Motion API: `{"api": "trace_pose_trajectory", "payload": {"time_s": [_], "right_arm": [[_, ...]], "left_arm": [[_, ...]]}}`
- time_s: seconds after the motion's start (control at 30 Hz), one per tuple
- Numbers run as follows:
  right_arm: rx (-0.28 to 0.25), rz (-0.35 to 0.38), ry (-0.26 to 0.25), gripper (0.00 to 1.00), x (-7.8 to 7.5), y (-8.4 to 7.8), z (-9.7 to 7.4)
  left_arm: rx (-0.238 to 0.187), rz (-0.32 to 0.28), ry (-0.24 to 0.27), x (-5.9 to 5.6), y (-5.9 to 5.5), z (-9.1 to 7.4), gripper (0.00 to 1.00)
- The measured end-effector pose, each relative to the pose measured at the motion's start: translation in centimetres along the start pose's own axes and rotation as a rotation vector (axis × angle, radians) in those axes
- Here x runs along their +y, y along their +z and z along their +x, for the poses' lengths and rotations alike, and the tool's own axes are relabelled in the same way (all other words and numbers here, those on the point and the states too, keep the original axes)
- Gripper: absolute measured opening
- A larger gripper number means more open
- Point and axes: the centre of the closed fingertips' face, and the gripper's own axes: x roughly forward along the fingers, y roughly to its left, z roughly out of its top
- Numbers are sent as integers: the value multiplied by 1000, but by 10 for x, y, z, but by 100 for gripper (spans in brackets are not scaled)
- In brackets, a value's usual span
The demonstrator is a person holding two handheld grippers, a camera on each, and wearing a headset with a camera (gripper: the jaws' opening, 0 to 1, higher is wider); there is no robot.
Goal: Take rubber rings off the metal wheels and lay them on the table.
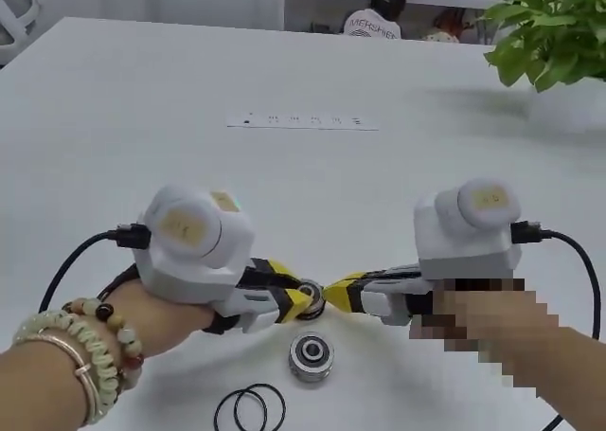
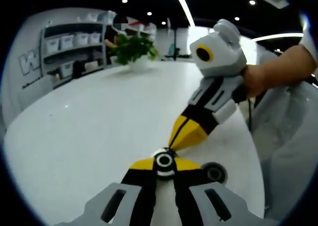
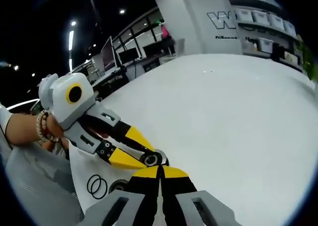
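Head view: the left gripper (image 1: 295, 300) is clamped on a metal wheel (image 1: 311, 295), steadying it over the table (image 1: 284, 185) for the right gripper (image 1: 333, 293) — two rubber rings (image 1: 249, 409) lie near a second wheel (image 1: 311, 352). Left gripper view: the held wheel sits squeezed between its jaws. Right gripper view: its jaws are together at the wheel's rim — probably to pinch a ring.

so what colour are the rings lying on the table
Black: two thin rubber rings, clearest in the head view.
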Motion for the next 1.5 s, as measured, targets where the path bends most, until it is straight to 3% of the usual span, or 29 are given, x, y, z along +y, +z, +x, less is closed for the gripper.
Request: {"api": "trace_pose_trajectory", "payload": {"time_s": [1.5], "right_arm": [[19,-58,-2,0,4,4,2]], "left_arm": [[13,44,6,0,0,0,13]]}}
